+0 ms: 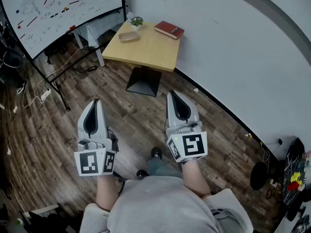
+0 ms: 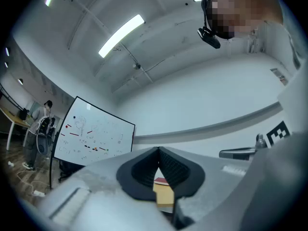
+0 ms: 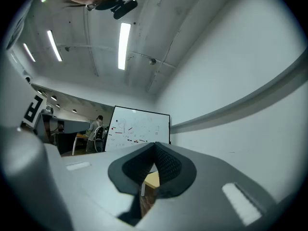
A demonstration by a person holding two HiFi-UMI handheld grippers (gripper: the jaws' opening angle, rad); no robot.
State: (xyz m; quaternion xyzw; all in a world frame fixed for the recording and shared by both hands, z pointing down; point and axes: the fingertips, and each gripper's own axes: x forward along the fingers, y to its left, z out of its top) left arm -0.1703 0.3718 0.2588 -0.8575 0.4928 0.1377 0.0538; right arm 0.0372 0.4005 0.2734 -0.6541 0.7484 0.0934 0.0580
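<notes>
Although the red book (image 1: 169,29) lies at the far corner of the small wooden table (image 1: 150,51), beside a little potted plant (image 1: 136,22) and a tan tray (image 1: 129,37), neither gripper is near it. The table stands well apart, ahead across the plank floor (image 1: 146,113). The left gripper (image 1: 95,101) and right gripper (image 1: 173,93) hover side by side over that floor, each with jaws closed tip to tip on nothing. This reads as an approach stage. Any pick from the table would call for closing the gap and parting the jaws first. A whiteboard (image 1: 63,8) stands to the left.
</notes>
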